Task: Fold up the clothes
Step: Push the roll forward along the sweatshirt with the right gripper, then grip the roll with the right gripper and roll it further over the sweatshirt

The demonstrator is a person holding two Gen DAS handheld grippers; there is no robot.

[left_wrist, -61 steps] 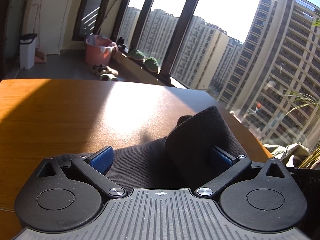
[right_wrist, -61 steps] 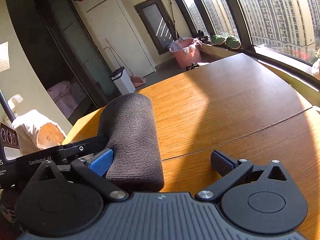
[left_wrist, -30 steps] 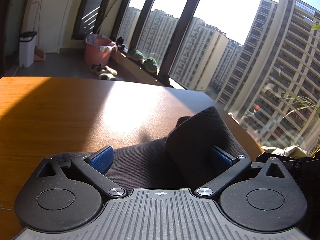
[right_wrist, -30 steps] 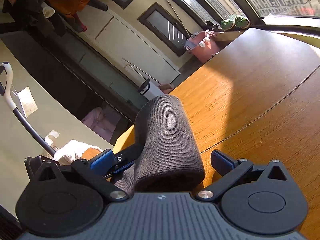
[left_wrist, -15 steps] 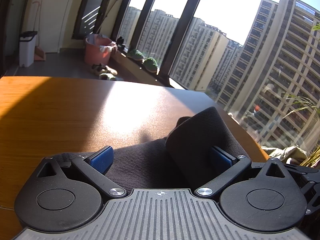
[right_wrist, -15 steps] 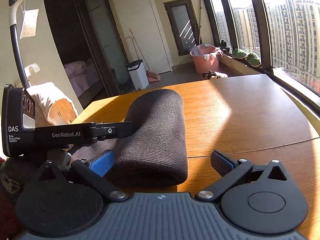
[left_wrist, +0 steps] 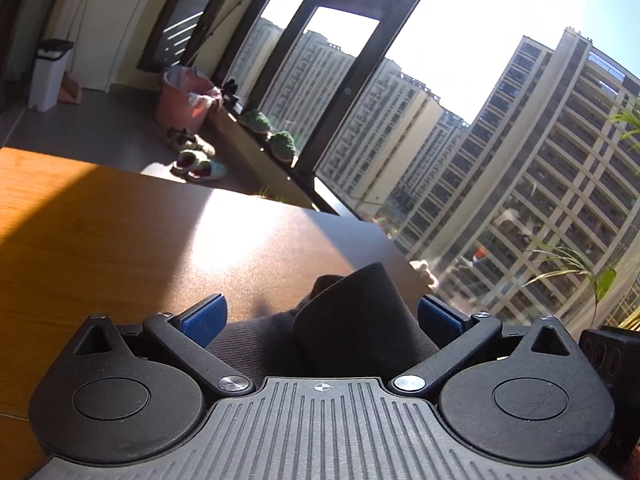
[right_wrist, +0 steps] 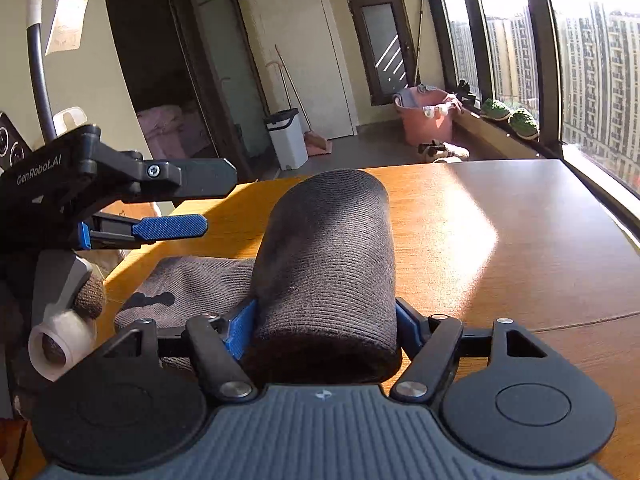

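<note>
Closing on the dark grey ribbed knit roll (right_wrist: 326,264), your right gripper (right_wrist: 325,330) has both blue pads touching it. Your left gripper (left_wrist: 320,314) gapes, unloaded. Rolled garment rests on the orange wooden table (right_wrist: 500,232); its flat tail looks unfinished.

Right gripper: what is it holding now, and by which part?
The right gripper is closing its jaws on the near end of the rolled dark garment; the pads touch both sides.

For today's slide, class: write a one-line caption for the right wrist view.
Right gripper, jaws closing around a rolled dark knit garment on a sunlit wooden table, with the left gripper open alongside.
</note>
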